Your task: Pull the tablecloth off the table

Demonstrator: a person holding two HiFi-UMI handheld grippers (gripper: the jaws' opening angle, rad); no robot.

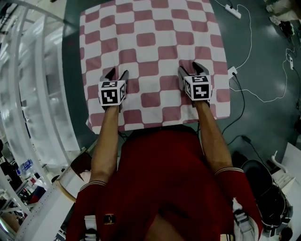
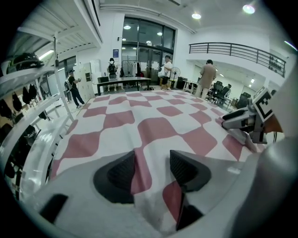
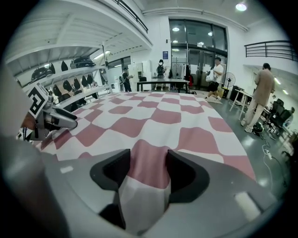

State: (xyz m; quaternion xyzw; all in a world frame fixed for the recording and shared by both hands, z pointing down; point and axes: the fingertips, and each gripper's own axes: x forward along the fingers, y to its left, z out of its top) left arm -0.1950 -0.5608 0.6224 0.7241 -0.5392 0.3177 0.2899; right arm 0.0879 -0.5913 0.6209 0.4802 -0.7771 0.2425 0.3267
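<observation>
**A:** Checking the cloth first: how does it look, and where is it?

**B:** The tablecloth (image 1: 155,52) is a check of dull-red and white blocks with rounded corners. It lies spread flat over the table, which it hides completely. The near hem hangs over the edge closest to the person.

**A:** Orientation?

**B:** The side hems run straight away from the person and the near hem runs across. The top of the head view cuts off the far edge, so I cannot tell the long axis. The check rows follow the hems.

**A:** Gripper status?

**B:** Both grippers rest on the near part of the cloth, well apart and angled downward. The left gripper (image 1: 117,74) has a raised fold of cloth between its jaws, and both pads bear on it. The right gripper (image 1: 191,69) is likewise closed on a fold, a red-and-white ridge that fills the gap between its jaws. Neither pair of jaws meets; the bunched fabric keeps them apart.

**A:** Surroundings?

**B:** The floor (image 1: 70,94) is dark grey-green. White shelving (image 1: 33,94) stands to the left. White cables (image 1: 263,96) and a power strip (image 1: 233,10) lie to the right. Beyond the table the left gripper view shows a bright hall with several people (image 2: 207,76) standing, and a balcony railing (image 2: 237,49) above them.
</observation>
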